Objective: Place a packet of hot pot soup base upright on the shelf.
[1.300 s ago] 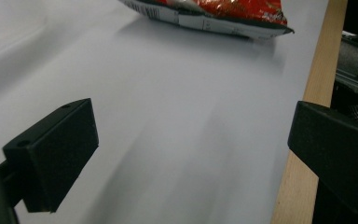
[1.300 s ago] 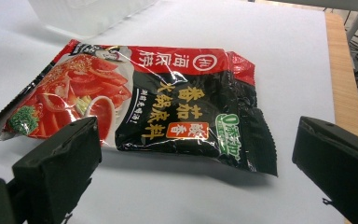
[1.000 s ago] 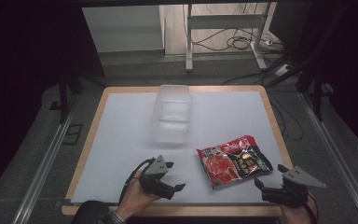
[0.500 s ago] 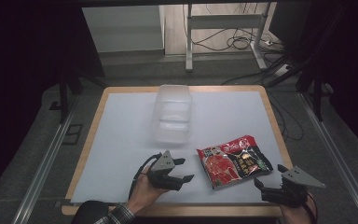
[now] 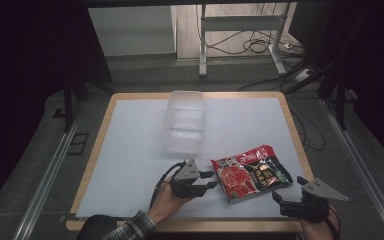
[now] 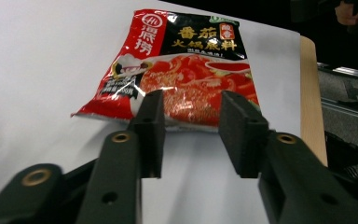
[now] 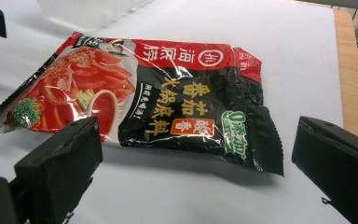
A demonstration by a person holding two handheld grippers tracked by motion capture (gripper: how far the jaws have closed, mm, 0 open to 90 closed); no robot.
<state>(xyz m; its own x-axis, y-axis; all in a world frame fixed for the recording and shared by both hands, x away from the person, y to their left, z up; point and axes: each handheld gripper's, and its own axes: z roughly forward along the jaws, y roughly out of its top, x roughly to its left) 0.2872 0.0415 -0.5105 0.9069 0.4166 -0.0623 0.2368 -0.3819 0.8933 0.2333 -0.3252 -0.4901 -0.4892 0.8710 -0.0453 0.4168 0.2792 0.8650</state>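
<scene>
A red and black soup-base packet lies flat on the white table top near the front right. My left gripper sits just left of the packet, jaws open and pointed at its near edge. Seen from the left gripper view, the packet lies right beyond the two open fingers, with nothing between them. My right gripper rests at the front edge, just right of the packet, open. Through the right gripper view, the packet lies ahead between the widely parted fingertips.
A clear plastic container stands behind the packet at the table's middle. The table has a wooden rim. Metal rails run along both sides. Cables and a stand leg lie on the floor beyond the far edge.
My left gripper has moved right across the table toward the packet's left edge. The right gripper has hardly moved.
</scene>
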